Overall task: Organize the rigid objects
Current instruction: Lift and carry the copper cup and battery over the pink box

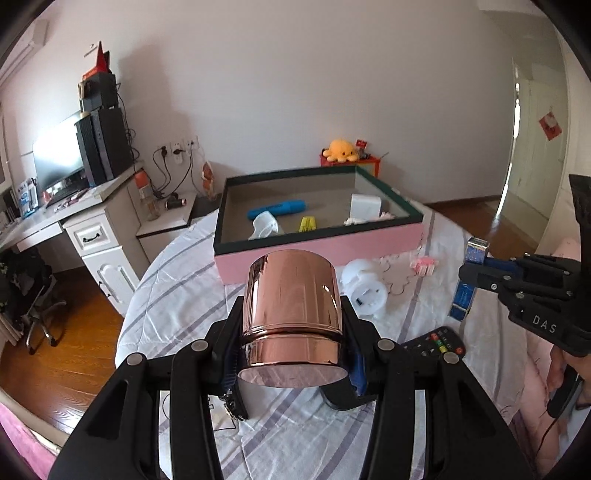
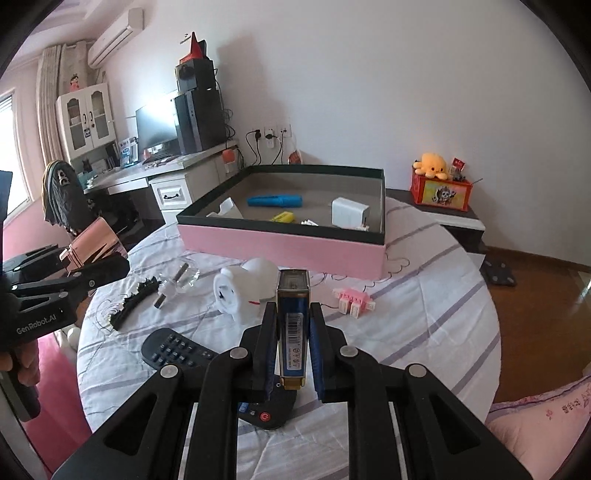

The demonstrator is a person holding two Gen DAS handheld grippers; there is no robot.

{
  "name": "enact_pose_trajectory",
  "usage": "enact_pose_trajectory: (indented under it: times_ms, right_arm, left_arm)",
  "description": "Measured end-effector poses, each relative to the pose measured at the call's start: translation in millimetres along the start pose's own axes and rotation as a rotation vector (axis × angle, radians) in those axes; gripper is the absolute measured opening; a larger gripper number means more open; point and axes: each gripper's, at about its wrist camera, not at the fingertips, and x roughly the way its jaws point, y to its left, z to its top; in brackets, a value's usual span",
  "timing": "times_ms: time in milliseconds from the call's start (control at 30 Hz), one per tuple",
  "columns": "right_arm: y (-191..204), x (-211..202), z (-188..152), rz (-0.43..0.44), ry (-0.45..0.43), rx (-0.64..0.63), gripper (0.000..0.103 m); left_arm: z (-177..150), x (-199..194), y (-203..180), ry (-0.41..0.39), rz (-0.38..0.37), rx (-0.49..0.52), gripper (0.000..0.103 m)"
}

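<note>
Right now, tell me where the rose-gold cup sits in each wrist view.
Left wrist view: rose-gold cup at bottom centre, clamped in the left gripper.
Right wrist view: rose-gold cup at the left edge, held above the bed.
Shared landmark: the pink box, beyond the cup in both.

Plain white wall at back, wood floor w/ reddish-brown boards. White desk on left w/ monitor & black PC tower, cables into wall sockets. Office chair beside desk. AC unit high on wall, curtain & bright window at far left; white glass-door cabinet nearby. Daylight, soft. Open doorway at right. Round table has striped white cloth.
</note>
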Motion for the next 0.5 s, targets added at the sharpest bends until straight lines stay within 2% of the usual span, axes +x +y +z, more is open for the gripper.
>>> enact_pose_trajectory:
  times_ms: [500]
  right_arm:
    - [18.2,-44.3,30.3,-0.035,-0.11,-0.056,0.015]
  left_arm:
    - [33.9,-35.1,1.5,-0.12,0.003,0.005,0.047]
